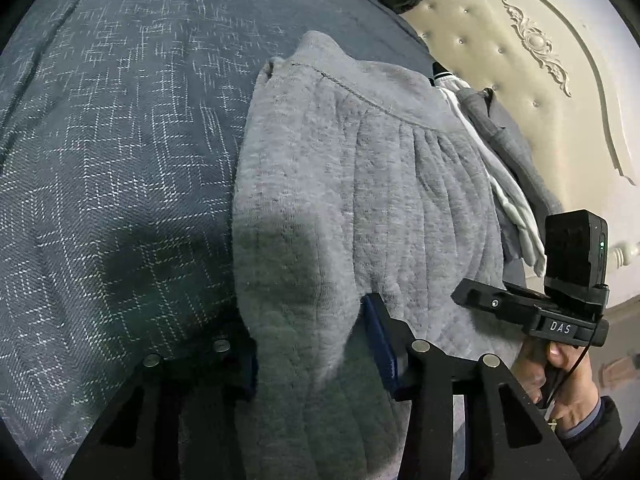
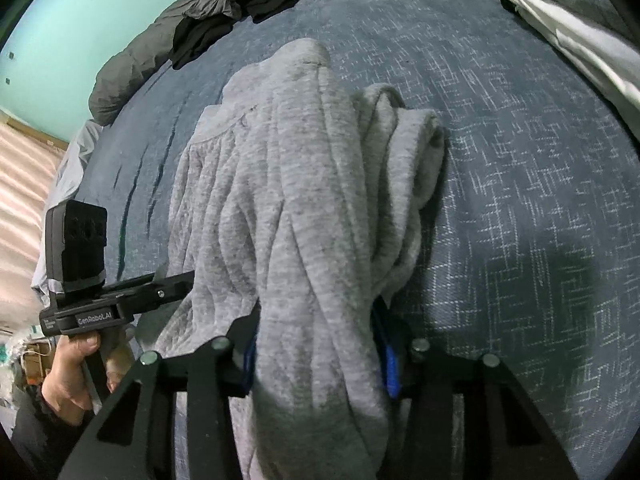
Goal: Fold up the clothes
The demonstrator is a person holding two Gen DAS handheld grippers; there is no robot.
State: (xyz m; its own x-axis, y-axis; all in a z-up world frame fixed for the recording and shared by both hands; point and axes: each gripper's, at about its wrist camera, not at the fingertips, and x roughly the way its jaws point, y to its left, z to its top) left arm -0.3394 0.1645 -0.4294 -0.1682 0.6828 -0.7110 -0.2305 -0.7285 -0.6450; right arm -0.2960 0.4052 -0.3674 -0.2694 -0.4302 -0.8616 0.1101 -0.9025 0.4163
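1. Both grippers have hold of the same grey sweatpants (image 1: pixel 352 184), lying on the blue bedspread (image 1: pixel 120 160) near its middle. Waistband end is far from the cameras; both grippers take the near end, side by side.
2. Left gripper (image 1: pixel 316 344): jaws about half open, a thick bunch of fleece between the pads. Pads look to be pressing on it, so I read it as gripped.
3. Right gripper (image 2: pixel 316 356): same, jaws partway closed around a bundled ridge of fabric, blue pads against it on both sides.
4. Risk: each grip is on a gathered wad, not a clean edge. Lifting could pull only the top layer, and the fold would come out crooked.
5. Risk: the loose fold (image 2: pixel 404 184) right of the main ridge is bunched up. It would likely drag or flop open when the pants are moved.
6. Risk: fleece is thick and springy. With jaws only half closed, slip on a fast pull is plausible.
7. Risk: the two grippers sit close together, and the right gripper's body (image 1: pixel 560 312) is just beside the left jaws. Crossing or converging could knock them.
8. Room: open bedspread on the left in the left view, and on the right in the right view.
9. Limits: dark clothes (image 2: pixel 208 28) at the far edge, a white and grey pile (image 1: pixel 504 168) near the headboard (image 1: pixel 520 60). Keep the fold short of both.
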